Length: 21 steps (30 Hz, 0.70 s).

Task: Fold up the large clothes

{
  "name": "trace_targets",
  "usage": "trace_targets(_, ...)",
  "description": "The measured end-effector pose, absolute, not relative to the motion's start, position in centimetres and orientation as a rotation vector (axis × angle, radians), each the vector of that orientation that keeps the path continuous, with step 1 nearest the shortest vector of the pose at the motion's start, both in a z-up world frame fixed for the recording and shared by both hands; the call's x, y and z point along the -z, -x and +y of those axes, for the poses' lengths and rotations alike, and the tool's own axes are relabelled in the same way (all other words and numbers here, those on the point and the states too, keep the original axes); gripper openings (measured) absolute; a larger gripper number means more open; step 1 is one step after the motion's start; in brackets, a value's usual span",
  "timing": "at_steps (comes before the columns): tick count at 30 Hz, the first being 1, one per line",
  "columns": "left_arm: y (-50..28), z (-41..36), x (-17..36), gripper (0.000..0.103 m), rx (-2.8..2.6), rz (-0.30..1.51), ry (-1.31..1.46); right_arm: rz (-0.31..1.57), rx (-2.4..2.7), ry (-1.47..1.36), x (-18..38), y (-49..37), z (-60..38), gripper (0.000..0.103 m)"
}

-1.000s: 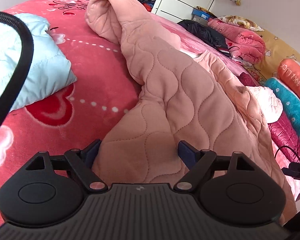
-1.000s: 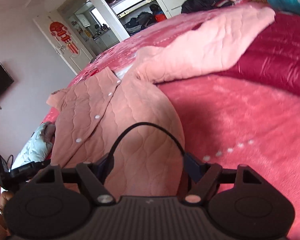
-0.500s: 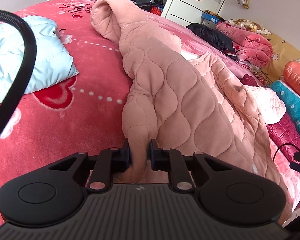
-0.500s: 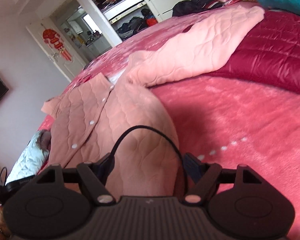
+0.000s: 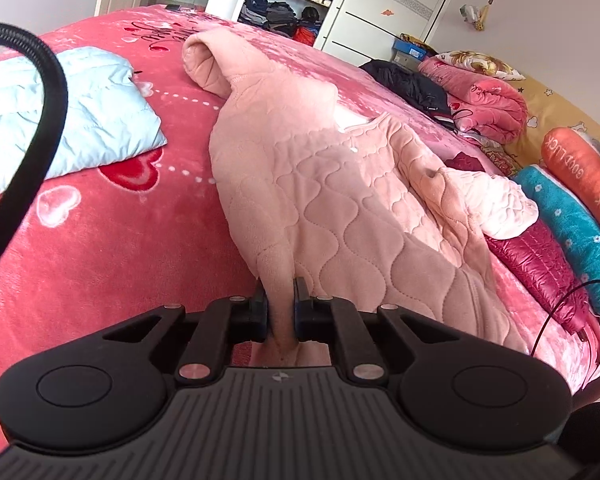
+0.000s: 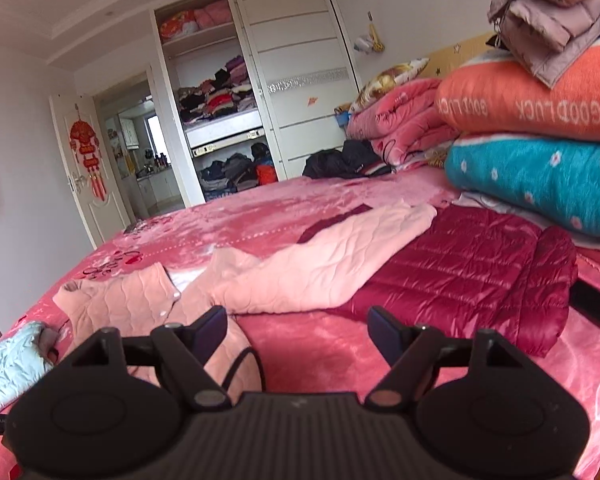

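Note:
A large pink quilted jacket (image 5: pixel 340 184) lies spread over the red bed blanket (image 5: pixel 100 240), one sleeve reaching far left and another over a maroon jacket. My left gripper (image 5: pixel 280 308) is shut on the jacket's near hem, which bunches between the fingers. In the right wrist view the same pink jacket (image 6: pixel 312 268) lies ahead and to the left. My right gripper (image 6: pixel 298 328) is open and empty, held above the blanket (image 6: pixel 320 352) beside the jacket's near part.
A light blue padded garment (image 5: pixel 92 116) lies left on the bed. A maroon puffer jacket (image 6: pixel 472 264) lies right, with a dark phone (image 6: pixel 592 304) beside it. Folded blankets (image 6: pixel 540 140) are stacked at the headboard. An open wardrobe (image 6: pixel 220 120) stands behind.
My left gripper closed on the jacket's hem and lifted it a little. My right gripper rose and swung right, away from the jacket, still open.

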<state>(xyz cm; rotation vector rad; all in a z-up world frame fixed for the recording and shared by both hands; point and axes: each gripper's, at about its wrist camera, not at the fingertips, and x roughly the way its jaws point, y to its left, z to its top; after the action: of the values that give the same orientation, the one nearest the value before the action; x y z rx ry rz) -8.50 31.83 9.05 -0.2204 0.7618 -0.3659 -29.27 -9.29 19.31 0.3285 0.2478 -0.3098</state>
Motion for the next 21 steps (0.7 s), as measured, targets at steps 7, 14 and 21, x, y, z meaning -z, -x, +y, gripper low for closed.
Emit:
trace_targets(7,11.8,33.3,-12.3,0.006,0.398,0.733,0.181,0.111,0.233,-0.238,-25.4,32.8,-7.2,0.079)
trace_targets(14,13.2,33.5,-12.1,0.003,0.394,0.740,0.147,0.095,0.045,-0.272,-28.3,32.7,-6.4,0.092)
trace_targets(21,11.4,33.5,-12.5,0.046,0.370,0.730,0.161,0.395,0.049,-0.352,-18.8,24.9,-5.6,0.092)
